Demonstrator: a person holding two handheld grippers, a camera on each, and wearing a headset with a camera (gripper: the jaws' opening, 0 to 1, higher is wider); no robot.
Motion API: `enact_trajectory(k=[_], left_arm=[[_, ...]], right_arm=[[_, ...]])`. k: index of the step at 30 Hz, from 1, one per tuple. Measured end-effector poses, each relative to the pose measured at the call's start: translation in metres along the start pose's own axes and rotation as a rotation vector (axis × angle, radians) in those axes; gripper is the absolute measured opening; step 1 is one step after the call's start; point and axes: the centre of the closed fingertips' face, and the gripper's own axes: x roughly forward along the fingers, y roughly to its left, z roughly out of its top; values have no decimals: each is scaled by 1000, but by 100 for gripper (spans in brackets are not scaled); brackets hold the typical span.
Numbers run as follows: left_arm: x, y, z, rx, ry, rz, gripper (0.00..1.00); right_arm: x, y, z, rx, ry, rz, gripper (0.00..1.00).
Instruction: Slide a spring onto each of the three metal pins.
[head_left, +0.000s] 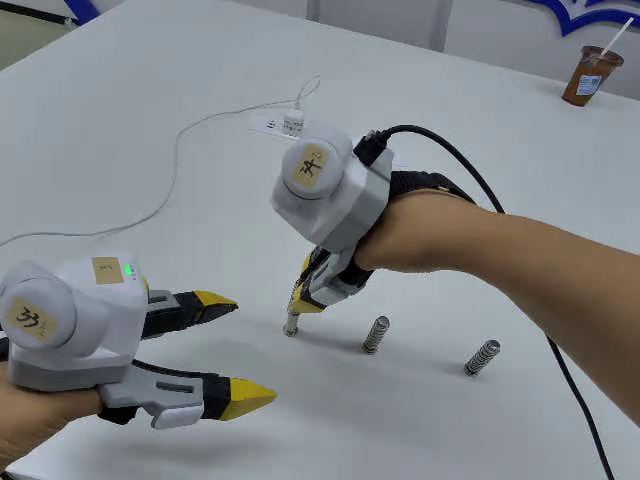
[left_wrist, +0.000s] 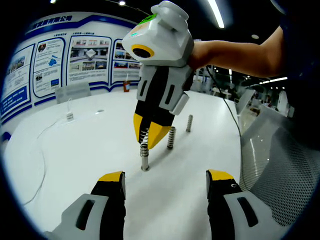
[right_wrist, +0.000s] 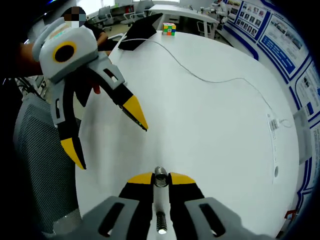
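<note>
My right gripper (head_left: 303, 297) points down at the white table, shut on a spring (left_wrist: 144, 139) that sits partly down a metal pin (head_left: 291, 323). In the right gripper view the spring (right_wrist: 160, 178) is pinched between the yellow tips of the right gripper (right_wrist: 161, 180). To the right stand two more pins, each with a spring on it: one near (head_left: 375, 335), one farther right (head_left: 482, 357). My left gripper (head_left: 235, 347) hovers open at the lower left with nothing between its fingers, aimed at the first pin (left_wrist: 144, 163). In its own view, the left gripper (left_wrist: 166, 177) is wide open.
A white cable runs across the table (head_left: 120, 110) to a small white adapter (head_left: 285, 123). A brown drink cup with a straw (head_left: 590, 75) stands at the far right. A colour cube (right_wrist: 169, 29) lies far off, and a mesh chair (left_wrist: 272, 150) stands beside the table.
</note>
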Motion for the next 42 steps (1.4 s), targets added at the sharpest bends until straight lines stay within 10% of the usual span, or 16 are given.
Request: enact_trajectory(k=[42], left_arm=[[1, 5, 3, -27, -7, 62, 76]], right_arm=[[36, -3, -11, 34, -7, 10, 15]])
